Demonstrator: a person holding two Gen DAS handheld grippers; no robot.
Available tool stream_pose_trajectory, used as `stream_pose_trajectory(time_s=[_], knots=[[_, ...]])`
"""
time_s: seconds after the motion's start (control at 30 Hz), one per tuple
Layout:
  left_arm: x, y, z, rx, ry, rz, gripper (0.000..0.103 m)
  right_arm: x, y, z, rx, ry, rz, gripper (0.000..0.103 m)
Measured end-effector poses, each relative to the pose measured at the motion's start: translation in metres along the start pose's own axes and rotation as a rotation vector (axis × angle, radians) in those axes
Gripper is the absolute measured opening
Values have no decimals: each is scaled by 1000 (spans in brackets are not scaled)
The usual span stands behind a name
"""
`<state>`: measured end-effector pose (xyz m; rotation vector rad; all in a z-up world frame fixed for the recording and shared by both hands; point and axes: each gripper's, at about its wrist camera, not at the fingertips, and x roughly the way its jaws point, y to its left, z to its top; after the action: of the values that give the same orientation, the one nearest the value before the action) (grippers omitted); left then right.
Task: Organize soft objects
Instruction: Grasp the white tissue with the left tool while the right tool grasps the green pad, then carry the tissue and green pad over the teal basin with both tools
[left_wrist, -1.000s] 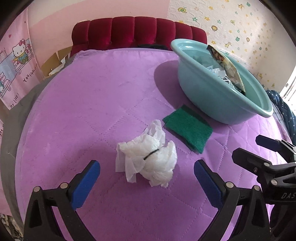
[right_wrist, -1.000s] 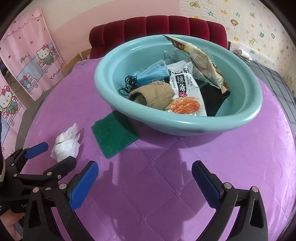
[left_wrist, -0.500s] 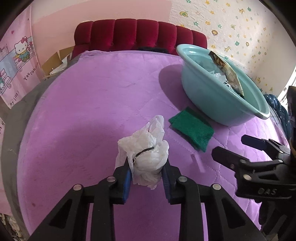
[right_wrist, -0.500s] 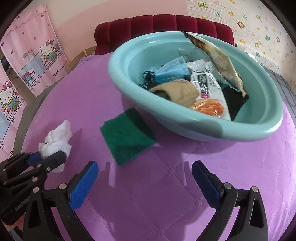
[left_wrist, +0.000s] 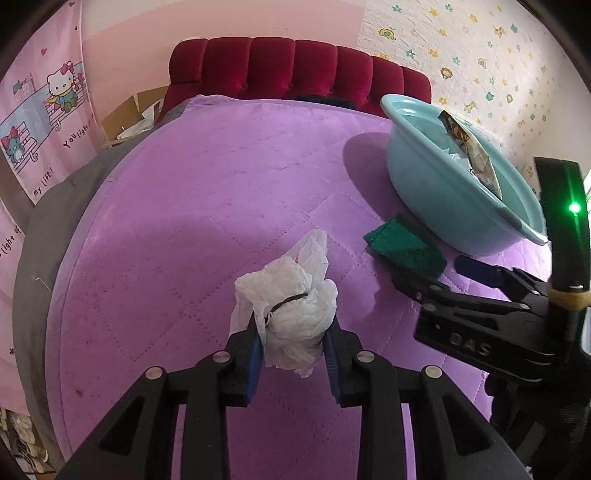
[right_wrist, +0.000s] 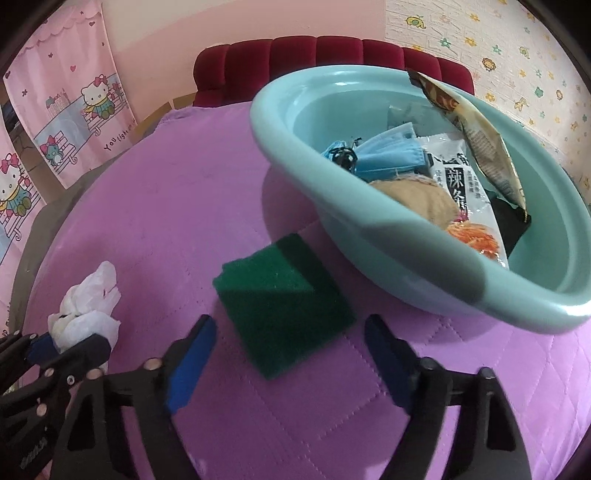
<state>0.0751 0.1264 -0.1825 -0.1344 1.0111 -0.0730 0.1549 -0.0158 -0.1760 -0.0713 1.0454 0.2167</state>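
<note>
The crumpled white plastic bag (left_wrist: 291, 314) with a black band sits pinched between my left gripper (left_wrist: 292, 349) pads, over the purple quilted bedspread (left_wrist: 207, 206). My right gripper (right_wrist: 286, 354), jaws just narrowing but apart, straddles the dark green scouring pad (right_wrist: 282, 306), seemingly untouched, beside the teal plastic basin (right_wrist: 406, 240).

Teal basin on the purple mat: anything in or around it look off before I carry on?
The teal basin sits upright, nothing spilled. One brown snack packet stands on end, poking above the far rim. The green scouring pad lies flat on the mat, a corner in the basin's shadow, ahead of the right gripper, whose jaws have just been closing, empty.
</note>
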Motion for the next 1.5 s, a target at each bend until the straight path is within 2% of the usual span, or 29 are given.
stream_pose_trajectory(time_s=[0.07, 0.1, 0.13, 0.17, 0.23, 0.53, 0.73, 1.27, 1.5], knots=[[1, 0, 0, -3, -4, -7, 32, 6, 0, 2, -10, 4, -1, 64], [1, -1, 0, -2, -4, -8, 33, 9, 1, 2, -24, 9, 1, 49], [2, -2, -1, -3, -4, -11, 33, 11, 3, 3, -37, 12, -3, 29], [2, -2, -1, -5, -4, -13, 33, 11, 4, 4, -46, 10, -3, 20], [2, -2, -1, -9, -6, -12, 33, 9, 4, 5, -60, 13, 9, 11], [-7, -13, -4, -1, -3, -14, 33, -19, -1, 6, -80, 3, 51, 10], [-17, -26, -8, 13, 2, -18, 33, -41, -12, -7, -70, 18, 67, 10], [-40, -70, -19, 83, 18, -55, 33, -86, -51, -45, -18, 61, 59, 10], [-52, -94, -14, 132, 8, -78, 33, -114, -72, -55, 11, 52, 28, 10]])
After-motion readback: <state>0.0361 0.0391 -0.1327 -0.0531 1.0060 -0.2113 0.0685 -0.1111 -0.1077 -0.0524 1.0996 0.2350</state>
